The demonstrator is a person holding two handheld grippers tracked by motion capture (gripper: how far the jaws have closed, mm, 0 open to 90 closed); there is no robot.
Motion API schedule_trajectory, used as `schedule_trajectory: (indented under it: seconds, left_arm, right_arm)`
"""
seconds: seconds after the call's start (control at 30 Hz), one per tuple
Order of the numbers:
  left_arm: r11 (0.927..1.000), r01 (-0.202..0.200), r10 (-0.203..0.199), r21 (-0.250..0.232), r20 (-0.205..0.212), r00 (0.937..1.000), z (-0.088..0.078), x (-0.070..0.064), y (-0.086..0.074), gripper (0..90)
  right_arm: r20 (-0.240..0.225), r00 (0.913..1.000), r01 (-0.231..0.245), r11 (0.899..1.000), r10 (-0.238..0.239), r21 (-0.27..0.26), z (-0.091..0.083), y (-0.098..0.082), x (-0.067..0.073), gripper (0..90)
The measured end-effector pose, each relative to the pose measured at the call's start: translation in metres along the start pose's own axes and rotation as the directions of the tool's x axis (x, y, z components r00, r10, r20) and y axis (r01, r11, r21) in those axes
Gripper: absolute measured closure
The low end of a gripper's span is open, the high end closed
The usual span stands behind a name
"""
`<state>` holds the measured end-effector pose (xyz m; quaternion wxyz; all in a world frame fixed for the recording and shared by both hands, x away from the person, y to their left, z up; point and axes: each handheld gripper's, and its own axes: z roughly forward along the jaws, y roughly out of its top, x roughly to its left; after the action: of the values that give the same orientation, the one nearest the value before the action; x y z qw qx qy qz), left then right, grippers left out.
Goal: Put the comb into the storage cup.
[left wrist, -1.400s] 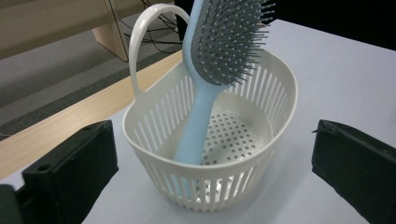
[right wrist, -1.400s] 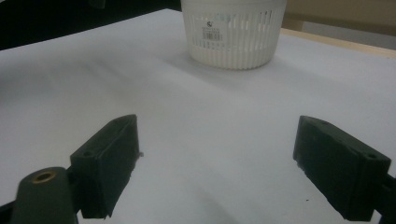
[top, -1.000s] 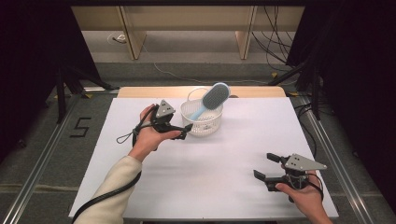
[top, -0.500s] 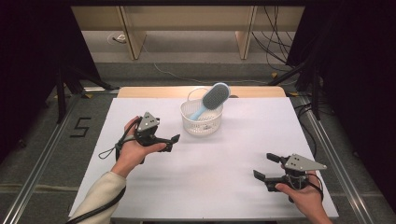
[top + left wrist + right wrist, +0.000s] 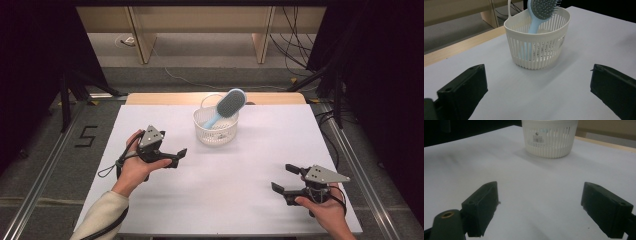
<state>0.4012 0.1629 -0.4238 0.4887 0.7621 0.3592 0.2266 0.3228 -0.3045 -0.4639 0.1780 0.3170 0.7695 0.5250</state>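
Note:
A white slatted basket (image 5: pixel 215 135) stands at the back middle of the white table (image 5: pixel 240 200). A light-blue hairbrush (image 5: pixel 229 104) leans in it, handle down and bristle head sticking out over the rim. My left gripper (image 5: pixel 179 157) is held left of the basket and apart from it, open and holding nothing. In the left gripper view the basket (image 5: pixel 537 47) and the hairbrush (image 5: pixel 541 10) lie ahead between the wide-spread jaws. My right gripper (image 5: pixel 282 177) hovers near the front right, open and holding nothing. Far ahead of its jaws stands the basket (image 5: pixel 549 140).
A wooden strip (image 5: pixel 165 98) runs along the table's far edge, with shelving and cables behind it. Metal rails (image 5: pixel 350 165) border the table at both sides. A floor mark "5" (image 5: pixel 86 136) lies to the left.
My left gripper has drawn back from the basket, moving left and toward the person. The hairbrush stays in the basket. The right gripper has not moved.

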Motion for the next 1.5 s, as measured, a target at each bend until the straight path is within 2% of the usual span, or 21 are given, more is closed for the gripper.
schedule_trajectory:
  seconds: [0.13,0.33,0.7,1.03,1.5]
  left_arm:
    - [1.0,0.007,-0.007,-0.002,0.001,1.0,-0.003,0.0,-0.004,0.6]
    - [0.9999,-0.013,0.013,-0.011,-0.004,0.9999,-0.009,-0.003,-0.01,0.6]
    - [0.9999,0.002,-0.002,0.011,-0.004,1.0,-0.015,-0.008,-0.026,0.5]
    - [0.9994,-0.035,0.035,-0.004,-0.016,0.9992,-0.022,-0.01,-0.033,0.2]
    - [0.9997,-0.023,0.023,0.0,-0.03,0.9993,-0.031,-0.012,-0.047,0.0]
  right_arm:
    - [0.0,1.0,0.0,1.0,0.0,0.001,0.0,0.0,0.0,15.4]
    - [-0.001,1.0,0.001,1.0,-0.001,0.002,0.0,0.0,0.0,15.4]
    - [-0.001,1.0,0.004,1.0,-0.004,0.005,0.0,0.0,0.0,15.4]
    - [-0.002,1.0,0.005,1.0,-0.005,0.005,0.0,0.0,0.0,15.4]
    - [-0.003,1.0,0.009,1.0,-0.009,0.006,0.001,0.0,0.0,15.4]
